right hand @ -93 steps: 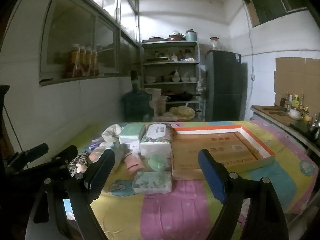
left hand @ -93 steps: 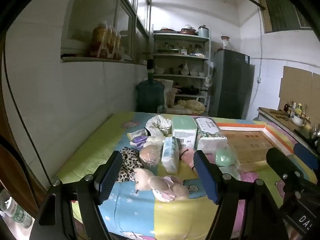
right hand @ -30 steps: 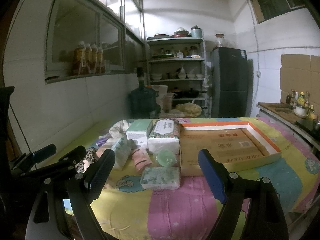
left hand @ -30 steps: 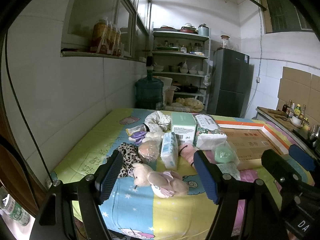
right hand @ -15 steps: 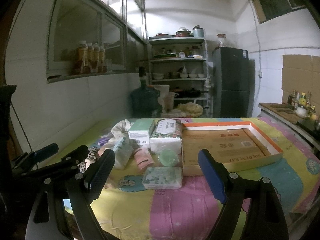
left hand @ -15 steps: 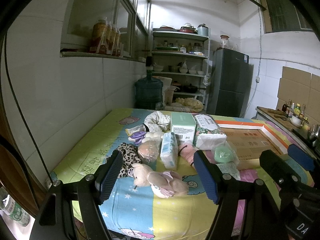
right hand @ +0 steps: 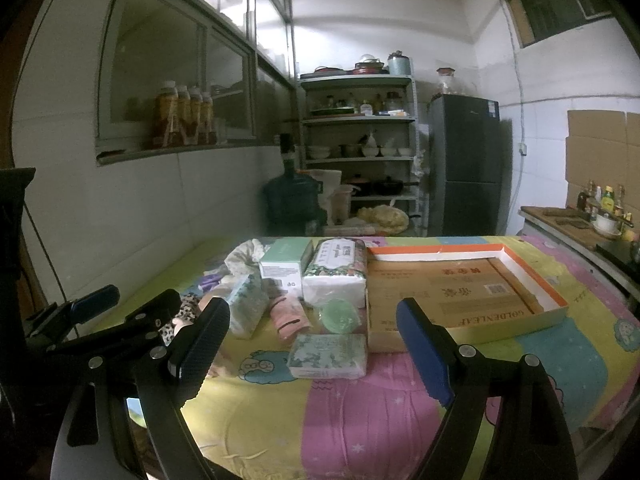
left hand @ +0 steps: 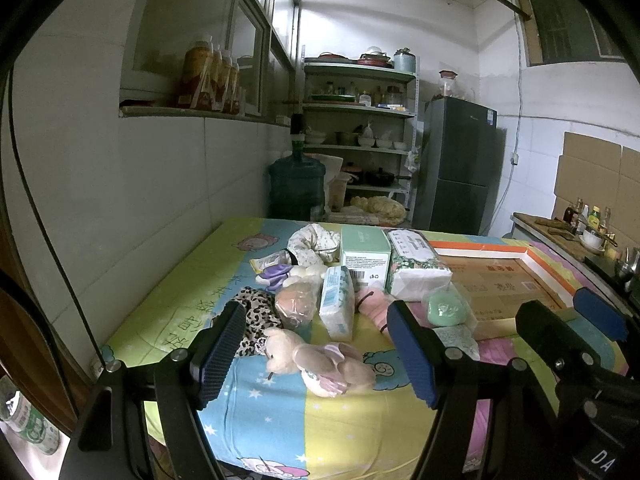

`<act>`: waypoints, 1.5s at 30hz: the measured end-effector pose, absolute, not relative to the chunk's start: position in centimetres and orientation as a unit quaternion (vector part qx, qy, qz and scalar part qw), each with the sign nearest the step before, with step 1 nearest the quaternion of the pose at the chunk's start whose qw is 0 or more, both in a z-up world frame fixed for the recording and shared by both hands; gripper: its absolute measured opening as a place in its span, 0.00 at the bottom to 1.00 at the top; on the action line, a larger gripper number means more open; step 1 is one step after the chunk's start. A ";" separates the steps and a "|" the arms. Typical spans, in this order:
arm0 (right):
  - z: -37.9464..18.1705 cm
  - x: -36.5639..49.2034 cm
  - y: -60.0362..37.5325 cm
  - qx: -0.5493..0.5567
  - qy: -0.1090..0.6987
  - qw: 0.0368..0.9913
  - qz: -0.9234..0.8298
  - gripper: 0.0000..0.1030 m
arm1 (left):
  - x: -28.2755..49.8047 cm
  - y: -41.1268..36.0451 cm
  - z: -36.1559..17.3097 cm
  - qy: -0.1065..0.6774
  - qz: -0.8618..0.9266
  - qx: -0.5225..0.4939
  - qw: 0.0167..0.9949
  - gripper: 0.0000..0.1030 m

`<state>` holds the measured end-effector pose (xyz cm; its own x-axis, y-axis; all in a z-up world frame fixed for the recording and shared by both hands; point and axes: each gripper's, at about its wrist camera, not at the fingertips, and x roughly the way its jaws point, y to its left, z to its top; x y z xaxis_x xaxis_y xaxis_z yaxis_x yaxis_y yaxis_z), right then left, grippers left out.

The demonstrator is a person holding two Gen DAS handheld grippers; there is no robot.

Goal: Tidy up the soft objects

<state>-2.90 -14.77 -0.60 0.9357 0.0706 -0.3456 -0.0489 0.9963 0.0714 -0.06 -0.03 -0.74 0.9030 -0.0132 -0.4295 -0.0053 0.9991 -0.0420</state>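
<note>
A heap of soft things lies on the bright cartoon-print table cover (left hand: 260,412): a pink plush toy (left hand: 320,362), a leopard-print cloth (left hand: 254,312), a tissue pack (left hand: 338,304), a large napkin pack (left hand: 414,262), a green box (left hand: 365,254) and a green round pouch (left hand: 444,309). My left gripper (left hand: 316,352) hovers open just before the plush toy, nothing between its fingers. My right gripper (right hand: 312,348) is open too, held short of a flat tissue pack (right hand: 328,356). A shallow orange-rimmed cardboard tray (right hand: 464,292) lies to the right.
A white tiled wall runs along the table's left side. Behind the table stand a water jug (left hand: 296,186), a shelf unit with dishes (left hand: 356,140) and a dark fridge (left hand: 456,168). A counter with bottles (right hand: 592,216) is at the right.
Over three seconds both views have drawn slightly back and tilted up from the table. In the last second nothing has visibly moved, and both grippers stay open.
</note>
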 end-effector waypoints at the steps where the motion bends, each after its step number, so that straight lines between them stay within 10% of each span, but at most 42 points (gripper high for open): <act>1: -0.6 -2.9 -14.7 0.031 0.177 0.983 0.031 0.84 | -0.1 0.0 -0.7 0.220 -0.002 -0.021 0.975 0.71; 45: -4.3 -0.1 -10.9 0.014 0.248 0.958 0.145 0.84 | 0.8 7.0 -2.3 0.211 0.029 -0.054 0.976 0.71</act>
<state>-0.09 -10.91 -4.29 0.8349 0.2853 -0.4707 -0.2715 0.9574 0.0986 0.76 6.96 -2.32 0.9095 0.0343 -0.4143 -0.0800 0.9924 -0.0933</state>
